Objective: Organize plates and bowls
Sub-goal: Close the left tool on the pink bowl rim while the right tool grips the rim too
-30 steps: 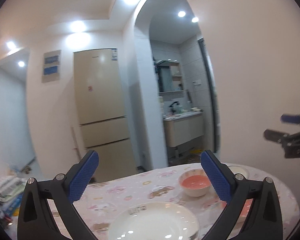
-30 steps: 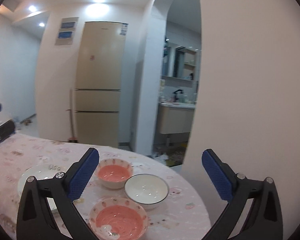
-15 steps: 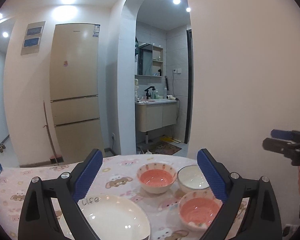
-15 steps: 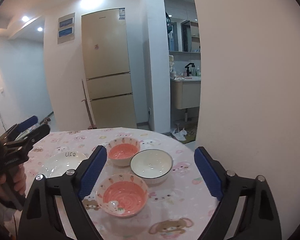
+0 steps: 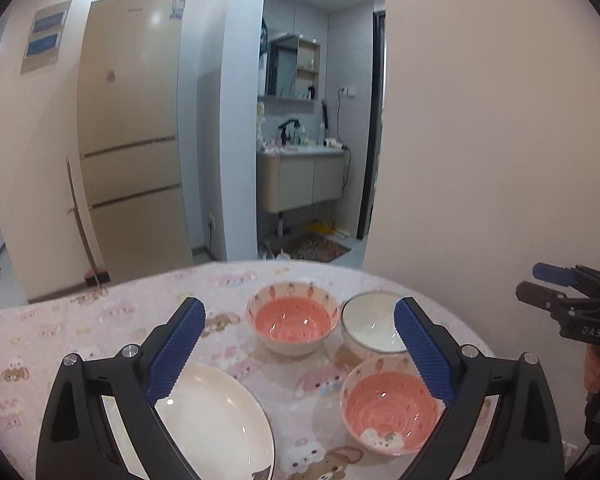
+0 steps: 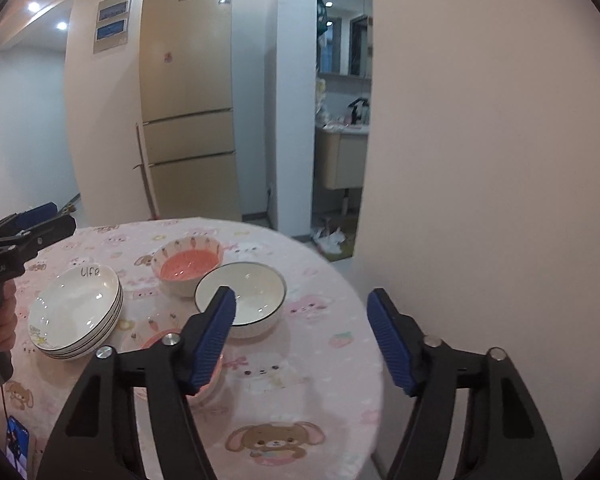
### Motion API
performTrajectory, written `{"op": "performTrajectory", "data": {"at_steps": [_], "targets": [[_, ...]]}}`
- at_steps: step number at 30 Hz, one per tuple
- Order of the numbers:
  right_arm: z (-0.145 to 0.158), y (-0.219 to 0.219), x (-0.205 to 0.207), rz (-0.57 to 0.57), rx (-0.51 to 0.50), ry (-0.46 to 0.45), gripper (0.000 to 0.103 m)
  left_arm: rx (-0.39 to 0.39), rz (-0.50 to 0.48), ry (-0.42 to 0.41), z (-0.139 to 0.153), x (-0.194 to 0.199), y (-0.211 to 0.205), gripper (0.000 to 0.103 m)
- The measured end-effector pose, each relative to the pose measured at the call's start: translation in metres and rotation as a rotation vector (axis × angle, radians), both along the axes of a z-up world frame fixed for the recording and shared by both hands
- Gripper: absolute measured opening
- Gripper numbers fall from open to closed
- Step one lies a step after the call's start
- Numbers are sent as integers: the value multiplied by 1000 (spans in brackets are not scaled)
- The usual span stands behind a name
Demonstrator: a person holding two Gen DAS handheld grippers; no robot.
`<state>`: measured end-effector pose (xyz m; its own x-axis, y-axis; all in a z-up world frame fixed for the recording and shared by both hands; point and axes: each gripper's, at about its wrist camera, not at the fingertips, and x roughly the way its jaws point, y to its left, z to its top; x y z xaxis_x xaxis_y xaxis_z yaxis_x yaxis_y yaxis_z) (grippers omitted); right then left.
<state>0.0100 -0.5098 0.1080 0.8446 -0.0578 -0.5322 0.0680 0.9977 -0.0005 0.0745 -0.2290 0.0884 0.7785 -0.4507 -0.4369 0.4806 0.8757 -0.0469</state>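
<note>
1. Grippers first: the left gripper [image 5: 300, 350] hangs above the table [image 6: 324, 364] with its jaws spread wide and nothing between them; the right gripper [image 6: 302, 338] is likewise spread and empty, and neither touches any dish.

2. Plates: a stack of white plates [image 6: 76, 312] lies under and just left of the left gripper's left finger. In the right wrist view it sits well to the left of that tool, close to the table's edge. A careless nudge on the rim could slide the pile toward that edge.

3. Bowls: ahead of the left gripper, between its fingers, stands a far pink bowl [image 5: 293, 322]; a white bowl [image 5: 374, 328] sits just right of it, partly behind the right finger; a near pink bowl [image 5: 392, 410] lies below that finger.

4. Crowding risk: the three bowls stand near one another, so a finger lowered over one rim may knock its neighbour and chip it.

5. Grip risk: glazed rims look slick, so a bowl pinched by its wall may tilt or slip when lifted.

6. Sight risk: from the right wrist, the near pink bowl is largely hidden behind the left finger, so aiming at it there is guesswork.

7. Collision risk: both tools hover over the same cluster and could meet.
</note>
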Motion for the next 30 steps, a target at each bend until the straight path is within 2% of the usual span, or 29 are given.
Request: {"op": "performTrajectory", "data": {"at_steps": [4,7,9,11,16,18,20,22,25,27,30], "targets": [[-21,3,10,41,82,34,65,29,-2,90,-25,9,-5,96],[-37,8,13,61,119,72,65,30,-30,171,-45,11,-7,88],[-49,13,16,62,126,98,64,34,-46,191,-54,10,-11,85],[-59,15,19,65,151,128,53,56,-70,197,-62,7,-20,78],[-79,19,36,79,260,207,41,94,-104,254,-81,8,-37,73],[-83,24,42,90,270,226,41,110,-78,266,-87,10,-40,71],[-88,29,48,93,270,254,41,91,-85,314,-92,16,-41,61],[-91,33,51,88,276,272,41,75,-88,364,-98,24,-44,60],[-99,36,58,76,295,308,40,89,-86,408,-108,31,-50,54],[-104,36,61,63,302,349,29,82,-97,437,-113,34,-53,53],[-114,37,66,68,338,394,26,103,-85,438,-117,34,-57,53]]}}
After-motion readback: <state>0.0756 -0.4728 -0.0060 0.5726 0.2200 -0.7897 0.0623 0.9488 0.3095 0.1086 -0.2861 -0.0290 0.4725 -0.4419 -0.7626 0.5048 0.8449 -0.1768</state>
